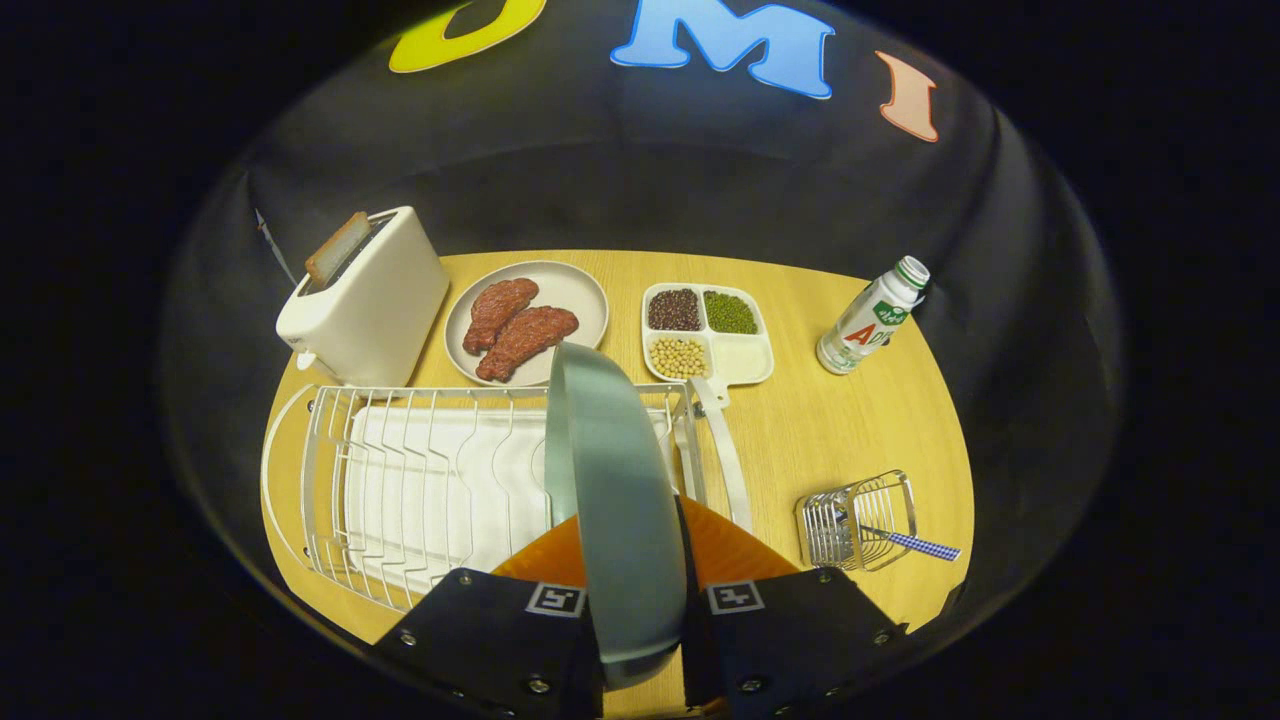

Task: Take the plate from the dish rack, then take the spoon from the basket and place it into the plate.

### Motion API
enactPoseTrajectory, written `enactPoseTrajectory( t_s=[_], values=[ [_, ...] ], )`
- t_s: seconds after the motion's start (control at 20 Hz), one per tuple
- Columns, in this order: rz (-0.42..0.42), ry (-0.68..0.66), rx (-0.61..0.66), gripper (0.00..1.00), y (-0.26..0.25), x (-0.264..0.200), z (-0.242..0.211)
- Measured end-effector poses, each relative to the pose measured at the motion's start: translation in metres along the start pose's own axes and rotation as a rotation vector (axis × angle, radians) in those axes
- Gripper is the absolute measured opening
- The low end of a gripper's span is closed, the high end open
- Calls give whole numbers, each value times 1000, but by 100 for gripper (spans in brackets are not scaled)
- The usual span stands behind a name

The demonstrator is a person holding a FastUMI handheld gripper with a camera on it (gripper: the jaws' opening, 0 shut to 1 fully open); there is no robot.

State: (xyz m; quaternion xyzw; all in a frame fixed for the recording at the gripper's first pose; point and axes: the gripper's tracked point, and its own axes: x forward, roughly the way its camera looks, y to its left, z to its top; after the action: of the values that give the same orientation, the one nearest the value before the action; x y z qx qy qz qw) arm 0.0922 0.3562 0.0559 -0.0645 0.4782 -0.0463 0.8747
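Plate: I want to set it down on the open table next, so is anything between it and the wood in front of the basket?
The gripper holds the plate upright on edge over the dish rack. The rack's right side and its white arm lie between.

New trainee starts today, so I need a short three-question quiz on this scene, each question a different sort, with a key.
1. True or false: the hand-held gripper holds the plate on edge between its fingers.
2. Where is the spoon? A) in the wire basket B) on the plate of meat C) in the dish rack
3. Fill in: a slice of bread sticks up from the ____.

Key: 1 true; 2 A; 3 toaster.
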Motion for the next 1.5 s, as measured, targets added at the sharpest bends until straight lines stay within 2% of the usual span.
enactPoseTrajectory(
  t_s=[0.2, 0.6, 1.05, 1.5],
  values=[
    [-5, -29, 5, 30, -10, -10, 8],
    [89, -79, 97, 30, -58, -64, -9],
    [181, -81, 170, 29, -121, -103, -64],
    [256, -7, 238, 29, -159, -97, -144]
  ],
)
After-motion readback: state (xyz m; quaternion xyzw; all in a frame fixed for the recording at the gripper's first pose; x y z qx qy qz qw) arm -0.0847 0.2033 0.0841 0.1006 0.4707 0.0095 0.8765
